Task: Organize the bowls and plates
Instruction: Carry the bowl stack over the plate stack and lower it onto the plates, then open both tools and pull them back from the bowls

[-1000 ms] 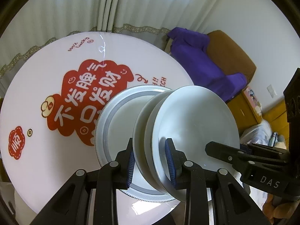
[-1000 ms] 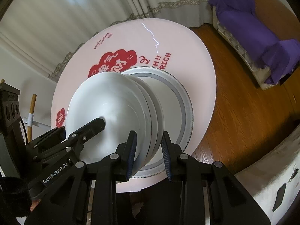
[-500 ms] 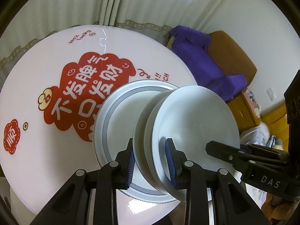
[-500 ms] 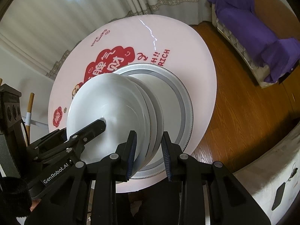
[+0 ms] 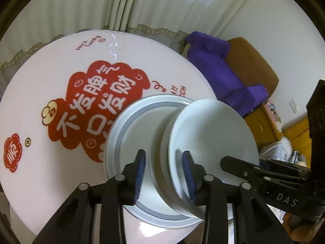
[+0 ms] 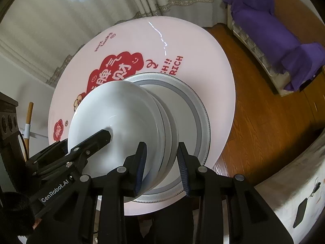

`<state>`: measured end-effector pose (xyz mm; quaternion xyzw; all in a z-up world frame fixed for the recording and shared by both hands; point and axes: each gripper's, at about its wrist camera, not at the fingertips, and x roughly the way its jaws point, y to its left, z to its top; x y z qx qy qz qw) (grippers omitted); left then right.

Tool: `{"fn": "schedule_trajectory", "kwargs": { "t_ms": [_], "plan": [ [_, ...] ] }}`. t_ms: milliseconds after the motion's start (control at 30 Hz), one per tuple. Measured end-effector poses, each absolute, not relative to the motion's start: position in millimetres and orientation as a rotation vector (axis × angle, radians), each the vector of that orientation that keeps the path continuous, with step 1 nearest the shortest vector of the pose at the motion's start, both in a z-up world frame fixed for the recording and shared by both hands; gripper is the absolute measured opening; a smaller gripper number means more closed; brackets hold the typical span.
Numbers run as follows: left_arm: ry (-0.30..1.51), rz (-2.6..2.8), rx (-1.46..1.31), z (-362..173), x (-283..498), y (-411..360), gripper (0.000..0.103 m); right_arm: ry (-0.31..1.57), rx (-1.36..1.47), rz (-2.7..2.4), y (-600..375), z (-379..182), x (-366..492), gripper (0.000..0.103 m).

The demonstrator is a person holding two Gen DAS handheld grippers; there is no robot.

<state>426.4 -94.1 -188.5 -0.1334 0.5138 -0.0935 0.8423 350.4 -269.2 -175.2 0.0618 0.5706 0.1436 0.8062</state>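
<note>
A stack of nested white bowls sits on a large grey-rimmed plate on the round white table. My left gripper straddles the stack's rim on one side with its jaws apart, and a gap shows at the left pad. My right gripper straddles the opposite rim of the bowls, also with jaws apart; the plate lies beneath. Each gripper's finger shows in the other's view, over the top bowl.
The table bears a red printed logo. A sofa with a purple cloth stands to the right across the wooden floor. Curtains hang behind the table. A wooden stick leans at the left.
The stack has come down closer over the grey-rimmed plate. Both grippers' jaws have widened off the bowl rims.
</note>
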Motion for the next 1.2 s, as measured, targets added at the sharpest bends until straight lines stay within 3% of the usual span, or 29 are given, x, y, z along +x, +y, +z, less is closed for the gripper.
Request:
{"fn": "schedule_trajectory", "kwargs": {
  "t_ms": [133,433,533,667,767,1033,1100,1200],
  "plan": [
    [1.056,-0.146,-0.253,-189.3,421.7,-88.3,0.056,1.198,0.141,0.296,-270.0,-174.5,349.3,0.032],
    [0.894,-0.064,-0.177,-160.4,374.6,-73.8,0.064,1.049,0.129,0.271,-276.3,-153.6,323.8,0.037],
    [0.818,-0.006,-0.140,-148.1,348.1,-68.9,0.066,0.994,0.142,0.266,-280.5,-143.2,310.8,0.044],
    [0.709,0.052,-0.095,-130.5,306.3,-64.5,0.077,0.899,0.132,0.270,-280.2,-127.0,284.3,0.066],
    [0.641,0.084,-0.065,-120.1,274.0,-65.6,0.080,0.835,0.121,0.293,-275.3,-119.7,261.8,0.071],
    [0.483,0.124,-0.024,-108.1,178.6,-70.4,0.103,0.688,0.120,0.322,-262.6,-113.2,197.0,0.088],
    [0.454,0.129,-0.003,-108.2,153.9,-72.0,0.102,0.659,0.125,0.332,-258.3,-112.5,185.5,0.101],
    [0.414,0.143,0.031,-112.7,123.1,-73.6,0.102,0.610,0.117,0.353,-245.4,-113.7,165.8,0.102]
  ]
}}
